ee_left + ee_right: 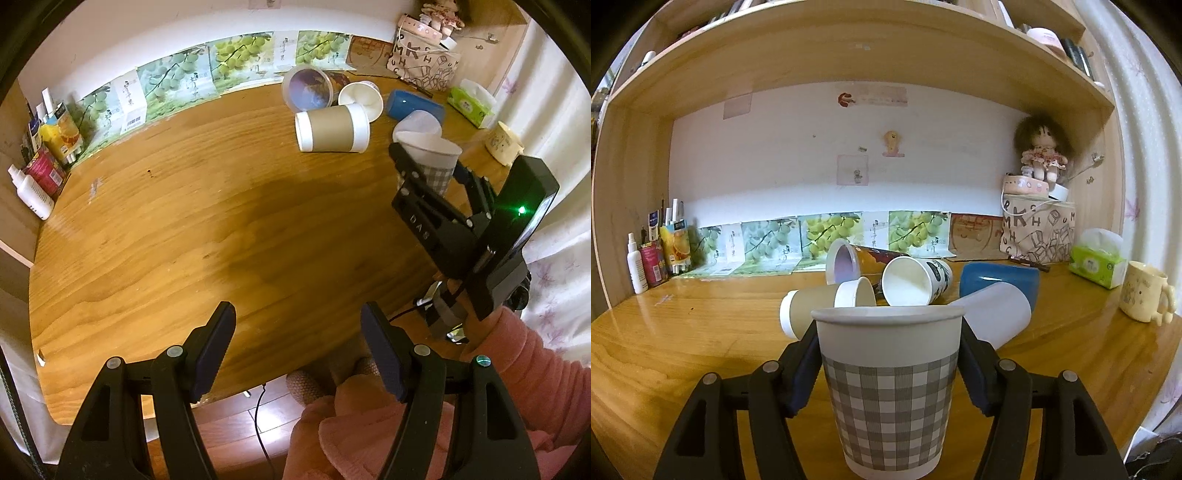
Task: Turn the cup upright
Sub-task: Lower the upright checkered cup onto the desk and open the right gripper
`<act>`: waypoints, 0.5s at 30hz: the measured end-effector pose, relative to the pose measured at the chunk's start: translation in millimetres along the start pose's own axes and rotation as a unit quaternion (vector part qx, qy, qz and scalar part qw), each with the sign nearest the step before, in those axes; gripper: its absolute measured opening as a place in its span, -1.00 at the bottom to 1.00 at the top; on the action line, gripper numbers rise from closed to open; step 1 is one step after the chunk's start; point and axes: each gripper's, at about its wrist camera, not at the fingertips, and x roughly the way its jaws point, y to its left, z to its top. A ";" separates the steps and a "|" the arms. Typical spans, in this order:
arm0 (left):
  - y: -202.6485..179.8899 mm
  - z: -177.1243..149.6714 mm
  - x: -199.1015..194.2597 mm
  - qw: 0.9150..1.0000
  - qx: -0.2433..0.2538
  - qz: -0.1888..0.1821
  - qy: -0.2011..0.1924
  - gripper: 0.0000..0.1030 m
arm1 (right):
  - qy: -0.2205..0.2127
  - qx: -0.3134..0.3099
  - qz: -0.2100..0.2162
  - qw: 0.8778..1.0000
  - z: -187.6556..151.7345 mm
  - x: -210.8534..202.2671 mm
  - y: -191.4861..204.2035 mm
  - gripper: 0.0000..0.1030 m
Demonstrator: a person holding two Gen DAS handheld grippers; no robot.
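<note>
A grey-checked paper cup (890, 391) stands mouth up between the fingers of my right gripper (888, 365), which is shut on it. The cup (430, 162) and that gripper (428, 173) also show at the right of the left wrist view, over the wooden table (184, 229). My left gripper (297, 354) is open and empty above the table's near edge. Several other cups lie on their sides behind: a brown-sleeved cup (332, 127), a white printed cup (916, 281), a clear tub (306, 88), a blue cup (999, 282) and a frosted plastic cup (997, 314).
A cream mug (1145, 295) stands at the right edge, next to a green tissue pack (1097, 262) and a printed bag (1038, 232) with a doll on top. Bottles and cartons (44, 155) line the left wall. Grape-print boxes (827, 232) lean at the back.
</note>
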 end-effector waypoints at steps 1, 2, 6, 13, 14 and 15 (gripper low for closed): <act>-0.3 0.2 0.2 1.000 -0.001 -0.002 0.000 0.43 | 0.001 0.000 0.004 1.000 0.0 -0.4 -0.2 0.31; -0.8 0.2 0.5 1.000 -0.002 -0.003 -0.001 0.43 | 0.002 0.002 0.007 1.000 -0.1 -1.5 -0.2 0.31; -4.0 -0.8 -0.1 1.000 -0.004 -0.006 -0.003 0.43 | 0.010 0.002 0.016 1.000 -3.1 -3.4 -1.3 0.32; -14.3 0.5 -0.6 1.000 -0.004 -0.015 -0.003 0.43 | 0.026 0.001 0.025 0.999 -7.1 -10.9 -8.9 0.33; -15.4 0.3 -0.1 1.000 -0.006 -0.016 -0.002 0.43 | 0.030 0.000 0.026 0.999 -8.1 -11.4 -10.2 0.34; -16.3 -0.1 0.4 1.000 -0.009 -0.018 0.000 0.43 | 0.035 -0.001 0.029 0.999 -9.2 -11.7 -11.3 0.36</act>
